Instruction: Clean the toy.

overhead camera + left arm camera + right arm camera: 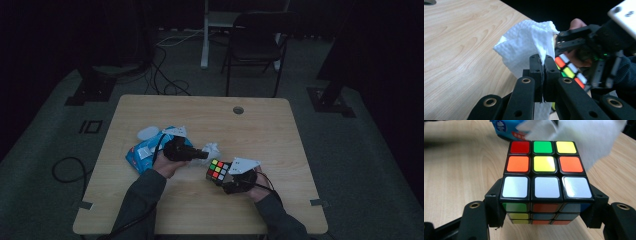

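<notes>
I note the left gripper [204, 154] clenched on a paper tissue [212, 148], the right gripper [225, 176] grasping the Rubik's cube [218, 170] at its five o'clock.

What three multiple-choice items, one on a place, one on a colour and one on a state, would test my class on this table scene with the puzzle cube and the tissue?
1. Where does the blue plastic tissue pack lie?
A. on the wooden table, by the person's left hand
B. on the chair
C. on the floor

2. Which colour is the middle square of the multicoloured puzzle cube's top face?
A. blue
B. yellow
C. black

3. What is the left gripper doing?
A. standing open
B. gripping the cube
C. pinching the white crumpled paper tissue

Answers: 1 A, the high view shows the pack on the table beside that hand. 2 B, the right gripper view shows yellow at the centre. 3 C, the left gripper view shows its jaws closed on a fold of tissue, while the right gripper clamps the cube.
</notes>
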`<state>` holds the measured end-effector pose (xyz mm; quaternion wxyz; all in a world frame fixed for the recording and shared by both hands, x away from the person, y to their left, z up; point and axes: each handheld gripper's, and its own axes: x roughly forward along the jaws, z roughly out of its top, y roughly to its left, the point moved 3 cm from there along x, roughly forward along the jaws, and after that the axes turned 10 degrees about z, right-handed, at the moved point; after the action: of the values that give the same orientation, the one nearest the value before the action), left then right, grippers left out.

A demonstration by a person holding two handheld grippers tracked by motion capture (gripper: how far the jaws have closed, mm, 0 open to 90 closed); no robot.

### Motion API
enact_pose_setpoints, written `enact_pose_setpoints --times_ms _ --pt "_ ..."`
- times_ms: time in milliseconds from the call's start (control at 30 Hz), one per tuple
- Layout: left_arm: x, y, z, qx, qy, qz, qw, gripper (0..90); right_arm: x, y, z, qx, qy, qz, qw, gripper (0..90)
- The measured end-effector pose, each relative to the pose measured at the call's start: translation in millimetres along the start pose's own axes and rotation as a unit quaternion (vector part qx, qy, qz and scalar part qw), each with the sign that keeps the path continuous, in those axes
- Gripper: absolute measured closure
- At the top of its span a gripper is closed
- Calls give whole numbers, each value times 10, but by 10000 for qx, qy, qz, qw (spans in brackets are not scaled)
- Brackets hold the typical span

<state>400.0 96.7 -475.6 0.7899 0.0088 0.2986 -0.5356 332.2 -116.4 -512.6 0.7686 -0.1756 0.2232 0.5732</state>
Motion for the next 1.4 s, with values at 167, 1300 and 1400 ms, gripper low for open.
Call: enact_pose_setpoints --times_ms 167,1300,1400 --pt "-31 -76 11 97 -34 13 9999 885 7 -37 -16 114 44 -106 9999 347" --pt "221 -512 -294 550 -104 592 9967 885 -195 -317 203 1261 -132 -1199 9847 347" --pt "214 -480 -309 487 -189 720 9960 885 -169 -351 224 1394 -143 -1238 9824 347"
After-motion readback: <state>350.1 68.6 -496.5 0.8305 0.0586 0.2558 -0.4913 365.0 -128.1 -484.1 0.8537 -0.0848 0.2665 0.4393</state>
